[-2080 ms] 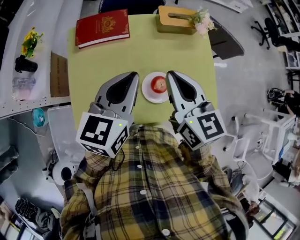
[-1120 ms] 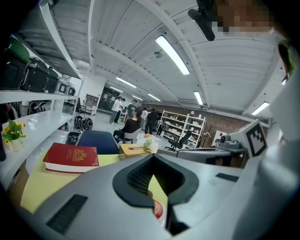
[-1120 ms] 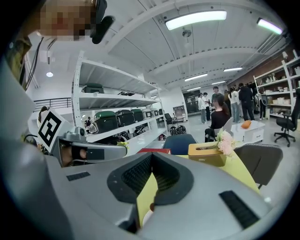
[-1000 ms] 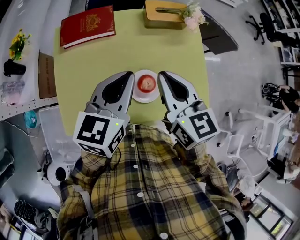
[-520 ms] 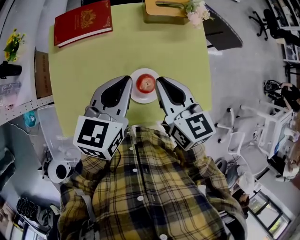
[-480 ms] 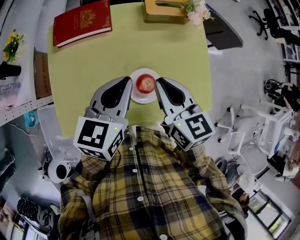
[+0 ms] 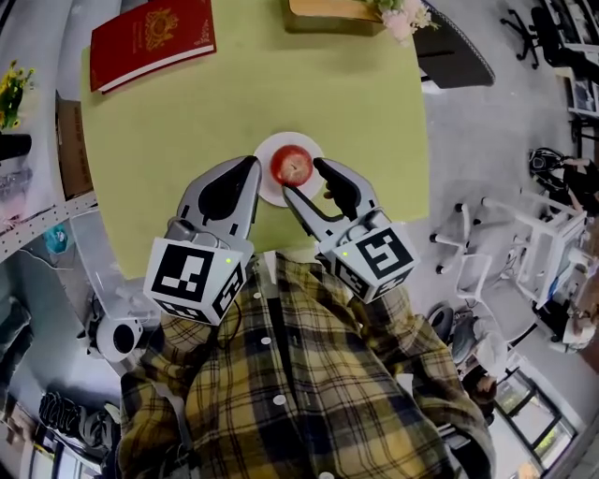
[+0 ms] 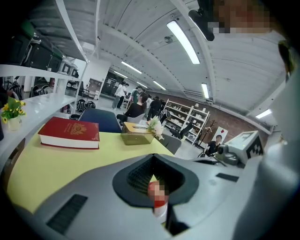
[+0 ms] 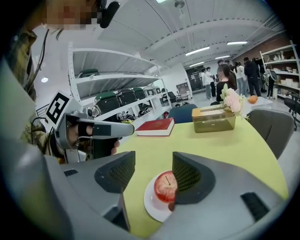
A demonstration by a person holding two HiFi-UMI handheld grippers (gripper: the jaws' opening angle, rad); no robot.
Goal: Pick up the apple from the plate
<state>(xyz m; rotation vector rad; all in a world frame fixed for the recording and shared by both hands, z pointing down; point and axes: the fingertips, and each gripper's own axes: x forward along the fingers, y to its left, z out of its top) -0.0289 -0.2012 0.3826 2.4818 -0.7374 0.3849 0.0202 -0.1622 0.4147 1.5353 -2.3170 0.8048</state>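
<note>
A red apple [image 7: 292,166] sits on a small white plate [image 7: 266,152] on the yellow-green table [image 7: 168,122]. My right gripper [image 7: 306,180] is at the plate's near side with its jaws opening. In the right gripper view the apple [image 9: 165,186] shows in the gap on the plate [image 9: 152,206], close to the right finger [image 9: 187,174], and no pad presses on it. My left gripper [image 7: 251,165] hovers shut just left of the plate. Through the slit between its fingers [image 8: 136,176], the left gripper view shows only a sliver of the apple [image 8: 157,187], and that is blurred.
A red book [image 7: 154,37] lies at the table's far left. A tan tissue box [image 7: 328,9] with flowers [image 7: 407,19] stands at the far edge. White shelving runs along the left, and chairs and people are beyond the table.
The right gripper's jaws have opened from shut. Both grippers have sunk toward the table and edged closer to the plate.
</note>
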